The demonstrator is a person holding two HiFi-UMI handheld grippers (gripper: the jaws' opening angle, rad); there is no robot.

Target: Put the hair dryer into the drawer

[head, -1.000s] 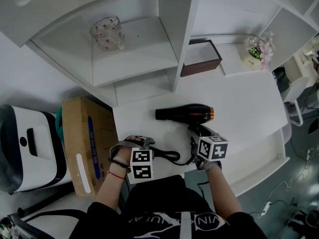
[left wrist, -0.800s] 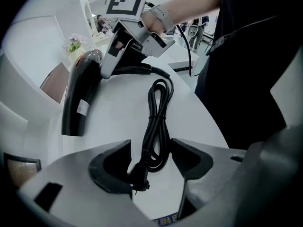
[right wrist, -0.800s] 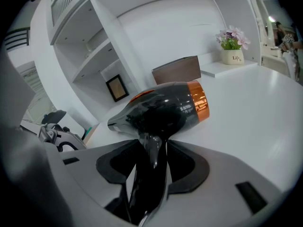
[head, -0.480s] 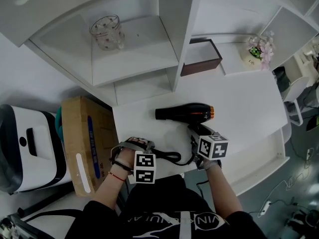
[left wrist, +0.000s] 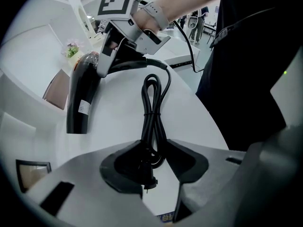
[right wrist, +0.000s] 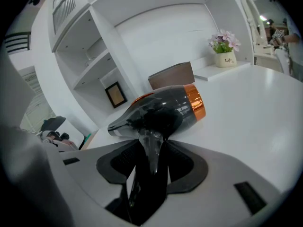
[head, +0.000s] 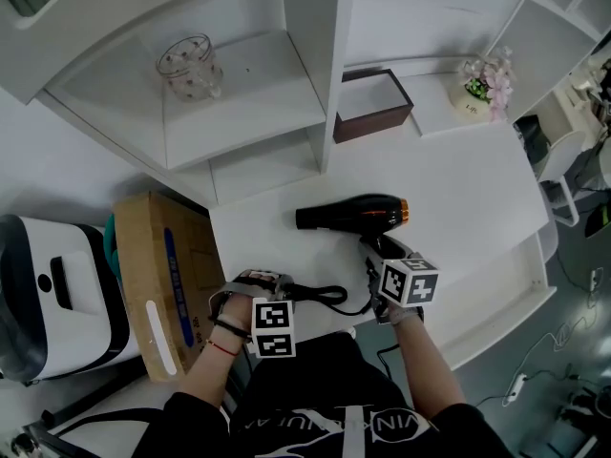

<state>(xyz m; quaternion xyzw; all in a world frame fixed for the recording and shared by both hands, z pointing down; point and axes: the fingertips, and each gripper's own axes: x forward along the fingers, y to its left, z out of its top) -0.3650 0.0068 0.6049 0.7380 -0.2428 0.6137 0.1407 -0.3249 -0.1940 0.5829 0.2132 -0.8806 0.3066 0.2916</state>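
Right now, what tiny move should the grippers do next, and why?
Probably lift both together: the right gripper clamps the hair dryer by its handle, and the left gripper has just been closing its jaws onto the bundled cord, so nothing should drag.

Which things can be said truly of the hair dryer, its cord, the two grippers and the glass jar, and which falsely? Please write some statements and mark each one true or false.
1. The right gripper has its fingers closed on the handle of the hair dryer. True.
2. The hair dryer lies inside a drawer. False: it lies on the white table.
3. The bundled cord stands between the fingers of the left gripper. True; those fingers have just been closing, and they now press on it.
4. The glass jar stands on the table beside the hair dryer. False: it stands up on a shelf, apart from the hair dryer.
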